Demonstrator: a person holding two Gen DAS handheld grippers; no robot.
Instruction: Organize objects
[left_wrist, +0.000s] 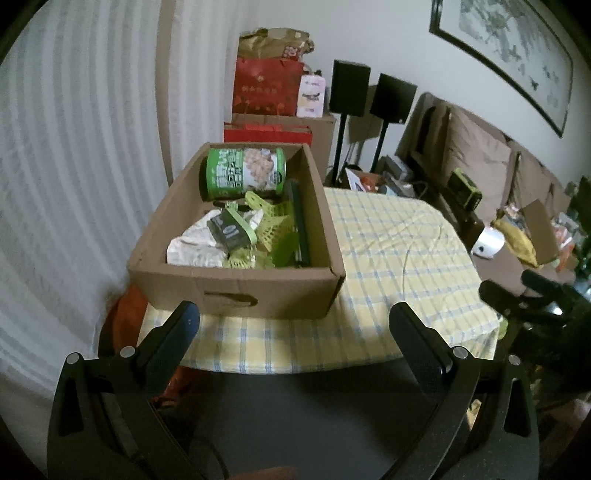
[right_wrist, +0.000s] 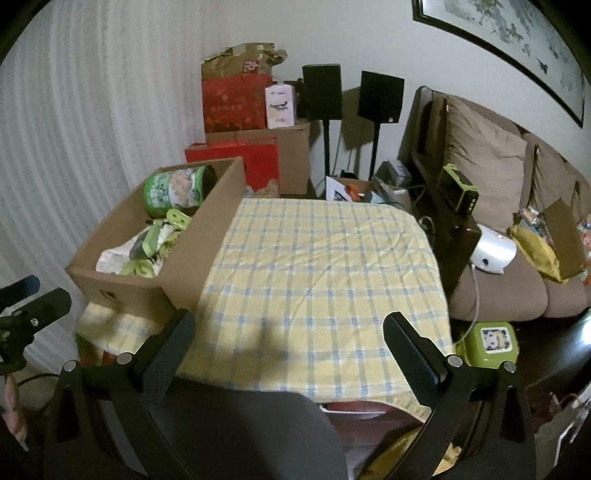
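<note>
A: Nearest, the left gripper (left_wrist: 293, 319) and right gripper (right_wrist: 288, 328) both hover with jaws spread, empty — judged a pause after packing; the checked tablecloth (right_wrist: 314, 258) lies bare.

B: Next move likely calls for finding a stray item. Farther, one cardboard box (left_wrist: 236, 291) at the table's left edge holds one green can (left_wrist: 245, 173), green plastic pieces — uncountable.

You hold your left gripper (left_wrist: 294, 317) and right gripper (right_wrist: 289, 326) level and side by side, both with jaws spread wide and empty.
</note>
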